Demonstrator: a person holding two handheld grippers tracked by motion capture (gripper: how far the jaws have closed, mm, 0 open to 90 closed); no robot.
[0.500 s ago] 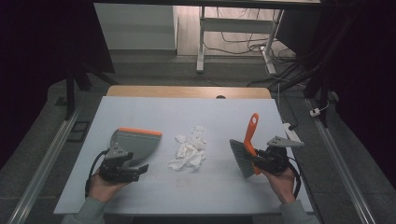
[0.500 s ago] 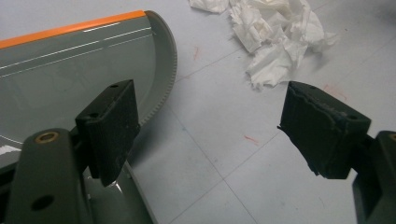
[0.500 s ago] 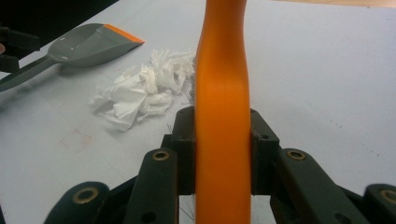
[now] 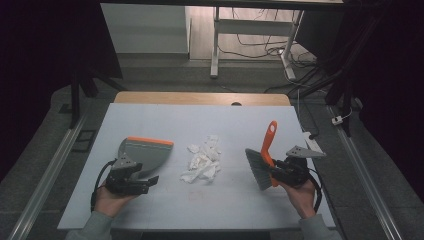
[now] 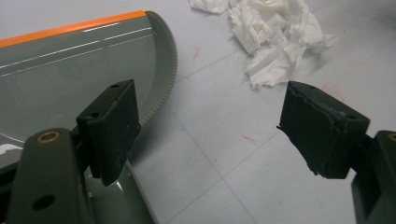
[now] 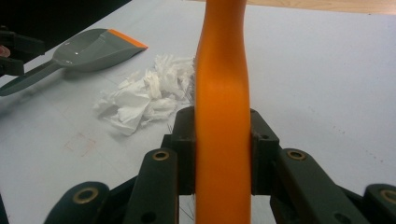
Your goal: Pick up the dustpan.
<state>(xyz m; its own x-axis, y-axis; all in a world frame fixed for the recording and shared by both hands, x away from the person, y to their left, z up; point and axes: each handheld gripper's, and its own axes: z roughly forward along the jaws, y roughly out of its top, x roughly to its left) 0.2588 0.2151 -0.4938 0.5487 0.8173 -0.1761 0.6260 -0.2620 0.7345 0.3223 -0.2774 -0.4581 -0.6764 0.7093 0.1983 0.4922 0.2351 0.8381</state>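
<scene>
Both forearms come in low over the pale blue-grey table top (image 4: 165, 120), each hand wrapped around the back of its tool. The right gripper (image 4: 280, 170) is held by the person's right hand (image 4: 301, 194) with its nose turned toward the middle of the table, and its jaws are clamped tight on the orange plastic handle of a small hand brush (image 6: 222, 116), which rises straight up between them; the brush's grey bristle head (image 4: 256, 169) hangs just ahead of the jaws, on the side facing the heap of crumpled white paper tissue scraps (image 4: 202, 160). That heap lies a little way beyond the bristles, apart from them. The left gripper (image 5: 224, 130) stands with its jaws spread wide and nothing between them. The grey plastic dustpan with an orange lip (image 5: 70, 79) lies beside and partly under its left jaw; whether they touch cannot be told. The dustpan holds nothing, and the paper scraps lie ahead of the right jaw, on the bare table.
</scene>
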